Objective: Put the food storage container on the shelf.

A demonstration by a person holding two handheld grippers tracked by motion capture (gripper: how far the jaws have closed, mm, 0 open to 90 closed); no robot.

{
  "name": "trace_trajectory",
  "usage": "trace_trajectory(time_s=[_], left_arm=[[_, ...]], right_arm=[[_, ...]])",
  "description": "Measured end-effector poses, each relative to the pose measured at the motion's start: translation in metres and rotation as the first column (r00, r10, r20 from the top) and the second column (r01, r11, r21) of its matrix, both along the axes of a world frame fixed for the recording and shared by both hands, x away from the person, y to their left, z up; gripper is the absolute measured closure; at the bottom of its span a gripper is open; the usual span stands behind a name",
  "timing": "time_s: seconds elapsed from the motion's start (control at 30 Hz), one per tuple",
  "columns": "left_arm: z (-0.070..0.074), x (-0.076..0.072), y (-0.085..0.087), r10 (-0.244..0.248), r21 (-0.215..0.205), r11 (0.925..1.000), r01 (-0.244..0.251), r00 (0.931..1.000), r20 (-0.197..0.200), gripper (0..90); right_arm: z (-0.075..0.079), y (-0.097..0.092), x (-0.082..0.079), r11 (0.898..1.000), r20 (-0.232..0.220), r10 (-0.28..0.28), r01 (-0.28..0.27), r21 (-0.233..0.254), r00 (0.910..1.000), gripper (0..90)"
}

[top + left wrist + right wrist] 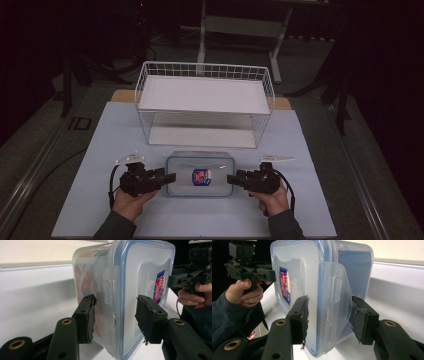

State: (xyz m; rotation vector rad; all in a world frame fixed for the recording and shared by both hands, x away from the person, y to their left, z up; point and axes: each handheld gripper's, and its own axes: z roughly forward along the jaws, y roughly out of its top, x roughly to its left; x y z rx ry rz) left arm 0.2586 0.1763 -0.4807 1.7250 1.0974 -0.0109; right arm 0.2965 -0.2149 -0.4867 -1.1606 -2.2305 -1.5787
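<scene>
A clear plastic food container [200, 190] with a blue-rimmed lid and a red and blue sticker [201, 176] lies flat on the pale mat. My left gripper [172, 177] holds its left end and my right gripper [230, 178] its right end. In the left gripper view the left gripper [115, 298] straddles the end, one pad on the lid and one under the base, and the side clip [108, 287] lies flat. In the right gripper view the right gripper [329, 300] clamps the other end, where the clip flap [338, 290] flares outward.
A white wire rack [205, 95] with two shelves stands just behind the container. The pale mat [310, 210] runs to the table's front edge near the person's sleeves. Dark floor and table legs lie beyond.
</scene>
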Motion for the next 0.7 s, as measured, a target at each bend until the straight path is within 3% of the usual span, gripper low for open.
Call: trace_trajectory(time_s=[0.5,0.7], left_arm=[[0.023,-0.003,-0.001,0.016,0.004,0.9999,-0.017,0.9957,0.091,50.2],[0.038,-0.002,-0.003,0.009,-0.007,0.9999,-0.008,0.9924,0.123,50.2]], right_arm=[[0.024,0.002,-0.004,1.000,0.095,-0.005,0.007,-0.020,0.9955,50.6],[0.047,0.000,-0.005,1.000,0.158,-0.010,0.015,-0.027,0.9873,50.6]])
